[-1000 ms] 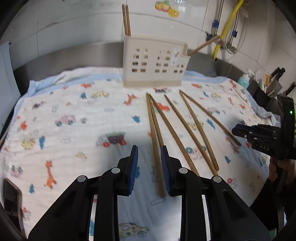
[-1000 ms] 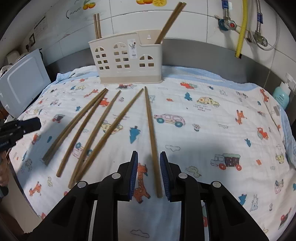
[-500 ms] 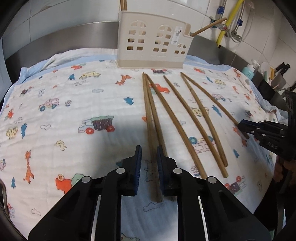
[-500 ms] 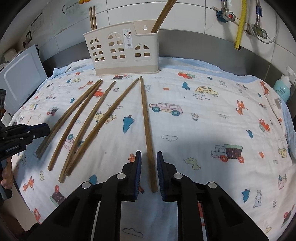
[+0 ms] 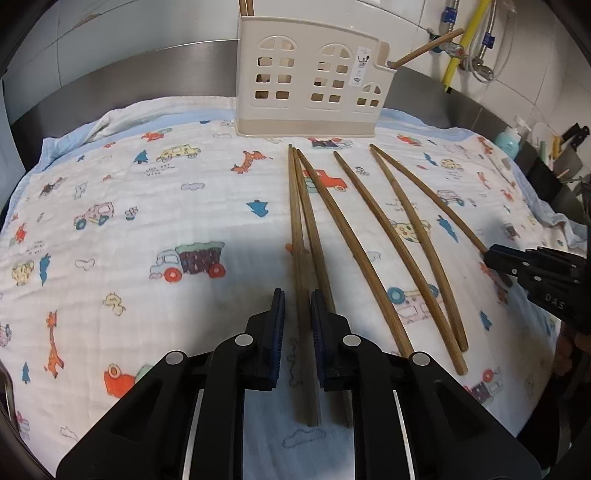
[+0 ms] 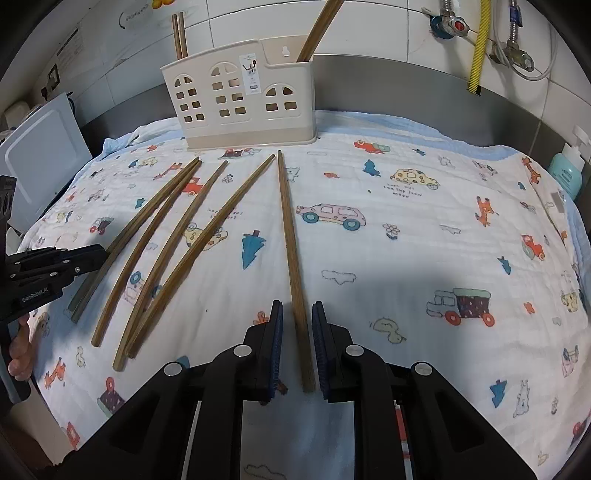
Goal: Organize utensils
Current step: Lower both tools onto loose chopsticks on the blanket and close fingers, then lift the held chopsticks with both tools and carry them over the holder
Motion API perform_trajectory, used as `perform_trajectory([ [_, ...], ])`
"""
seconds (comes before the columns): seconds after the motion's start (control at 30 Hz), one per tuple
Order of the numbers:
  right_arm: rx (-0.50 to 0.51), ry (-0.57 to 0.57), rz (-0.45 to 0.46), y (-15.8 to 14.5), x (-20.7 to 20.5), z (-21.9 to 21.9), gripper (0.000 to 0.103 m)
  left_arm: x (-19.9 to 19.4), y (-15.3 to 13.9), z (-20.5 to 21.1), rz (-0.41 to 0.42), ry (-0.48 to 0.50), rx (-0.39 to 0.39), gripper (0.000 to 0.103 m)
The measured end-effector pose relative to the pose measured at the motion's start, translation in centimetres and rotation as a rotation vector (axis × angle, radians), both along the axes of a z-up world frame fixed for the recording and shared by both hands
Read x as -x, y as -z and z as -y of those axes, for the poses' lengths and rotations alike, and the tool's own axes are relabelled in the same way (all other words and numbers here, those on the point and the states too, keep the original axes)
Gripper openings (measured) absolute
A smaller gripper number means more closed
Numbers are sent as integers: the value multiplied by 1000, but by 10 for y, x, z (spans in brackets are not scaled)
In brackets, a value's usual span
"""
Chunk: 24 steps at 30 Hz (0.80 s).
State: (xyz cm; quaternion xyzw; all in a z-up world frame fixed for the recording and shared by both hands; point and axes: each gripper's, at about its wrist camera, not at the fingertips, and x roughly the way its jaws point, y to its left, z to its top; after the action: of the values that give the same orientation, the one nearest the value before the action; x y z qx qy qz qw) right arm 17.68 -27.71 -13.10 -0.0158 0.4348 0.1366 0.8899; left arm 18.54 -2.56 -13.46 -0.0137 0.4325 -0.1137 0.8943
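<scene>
left hand-held gripper (image 5: pixel 297 325): narrow gap straddling leftmost chopstick (image 5: pixel 297 258), lower centre, contact unclear | right hand-held gripper (image 6: pixel 297 338): narrow gap around rightmost chopstick (image 6: pixel 291 254) | five slim brown wooden sticks on printed quilted cloth (image 5: pixel 147 206), tips toward frame top | beige perforated plastic holder (image 5: pixel 310 85), upper centre, upright sticks inside

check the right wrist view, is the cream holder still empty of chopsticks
No, the cream holder already has chopsticks standing in it: two upright at its left end and more leaning at its right end.
</scene>
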Motion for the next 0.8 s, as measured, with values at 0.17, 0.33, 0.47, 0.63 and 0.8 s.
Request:
perform_trajectory([
  [0.17,0,-1,5,1,-2,-1,16,-4,0,3,2,-22,-24,13],
  [0.33,23,-3,17,1,-2,-2,10,-6,0,5,-1,-25,-26,13],
  [0.47,18,0,16,1,-2,0,7,-6,-1,5,-1,-22,-31,12],
  [0.63,13,-3,26,-3,1,-1,7,-9,-1,3,-10,-34,-32,6],
  [0.8,11,-5,80,-25,8,-3,7,-9,-7,-6,-11,-40,-6,6],
])
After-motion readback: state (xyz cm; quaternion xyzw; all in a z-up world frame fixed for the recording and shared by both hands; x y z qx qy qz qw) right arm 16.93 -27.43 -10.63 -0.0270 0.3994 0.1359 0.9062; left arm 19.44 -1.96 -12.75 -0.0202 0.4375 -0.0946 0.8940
